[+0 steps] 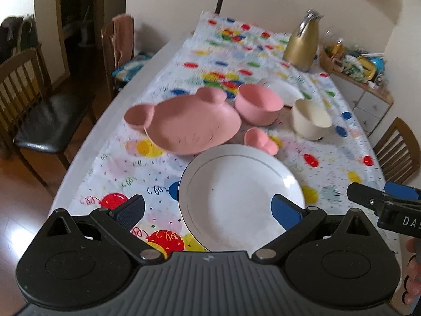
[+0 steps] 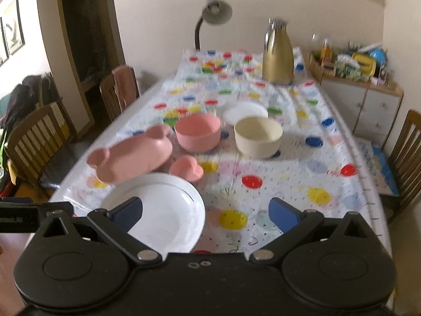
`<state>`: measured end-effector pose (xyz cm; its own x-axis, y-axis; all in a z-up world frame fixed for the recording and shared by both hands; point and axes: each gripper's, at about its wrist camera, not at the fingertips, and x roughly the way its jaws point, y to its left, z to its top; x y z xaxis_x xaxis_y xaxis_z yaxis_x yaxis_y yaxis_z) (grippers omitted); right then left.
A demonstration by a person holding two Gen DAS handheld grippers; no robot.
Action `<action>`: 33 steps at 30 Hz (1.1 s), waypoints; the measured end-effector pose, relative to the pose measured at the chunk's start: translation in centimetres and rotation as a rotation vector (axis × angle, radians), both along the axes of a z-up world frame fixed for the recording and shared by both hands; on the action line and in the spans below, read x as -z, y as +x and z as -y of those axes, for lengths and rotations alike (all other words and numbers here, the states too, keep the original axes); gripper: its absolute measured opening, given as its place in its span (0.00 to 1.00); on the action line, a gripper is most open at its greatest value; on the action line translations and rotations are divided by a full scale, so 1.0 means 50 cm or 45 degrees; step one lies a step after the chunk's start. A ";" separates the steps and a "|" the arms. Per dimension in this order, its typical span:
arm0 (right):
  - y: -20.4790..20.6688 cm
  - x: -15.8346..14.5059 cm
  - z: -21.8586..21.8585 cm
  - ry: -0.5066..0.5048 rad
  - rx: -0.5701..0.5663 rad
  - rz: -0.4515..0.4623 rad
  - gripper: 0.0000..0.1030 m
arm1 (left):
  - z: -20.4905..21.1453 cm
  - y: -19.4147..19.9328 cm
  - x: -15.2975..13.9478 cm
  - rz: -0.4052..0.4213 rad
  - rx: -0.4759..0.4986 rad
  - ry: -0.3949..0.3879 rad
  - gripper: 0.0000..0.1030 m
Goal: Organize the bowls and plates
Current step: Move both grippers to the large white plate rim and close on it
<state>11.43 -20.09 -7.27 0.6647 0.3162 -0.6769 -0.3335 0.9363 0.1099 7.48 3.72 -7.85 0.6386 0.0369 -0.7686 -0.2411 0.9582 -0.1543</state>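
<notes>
- The large white plate [image 1: 240, 197] looks like glazed ceramic: I judge it stiff, fairly heavy, slick and breakable. Its rim is the only place to take hold, with one finger over the lip and one under it.
- The pink bear-shaped plate [image 1: 189, 123] and the pink bowl [image 1: 259, 105] look matte and moulded. They are probably light and tough, and less slippery than the white plate.
- The cream bowl [image 1: 310, 117] has a thick upright wall, so pinching that wall at the rim should hold well.
- The small pink dish [image 1: 260, 138] is shallow and probably very light; a rim pinch suits it too.
- The white plate has a thin dark ring inside its rim and lies nearest, at the near edge of the surface [image 1: 110, 163], which carries a balloon-patterned cloth.
- The bear plate sits just beyond it to the left, with one edge seemingly propped up. The pink bowl is farther back, the cream bowl to its right, and the small dish between them and the white plate.
- A smaller white plate [image 2: 244, 113] lies flat behind the bowls.
- The left claw [image 1: 209, 212] is spread wide and holds nothing, poised over the white plate.
- The right claw [image 2: 206, 214] is likewise wide open and empty, near the plate's right edge.
</notes>
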 end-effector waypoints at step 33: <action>0.205 0.220 -0.035 0.110 -0.084 -0.582 0.35 | -0.101 0.128 0.194 -0.251 -0.266 -0.292 0.62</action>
<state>21.67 -18.33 -18.27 0.2812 0.4156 -0.8650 -0.2912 0.8958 0.3358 13.87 8.79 -17.57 0.4744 -0.0363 -0.8795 -0.4744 0.8311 -0.2902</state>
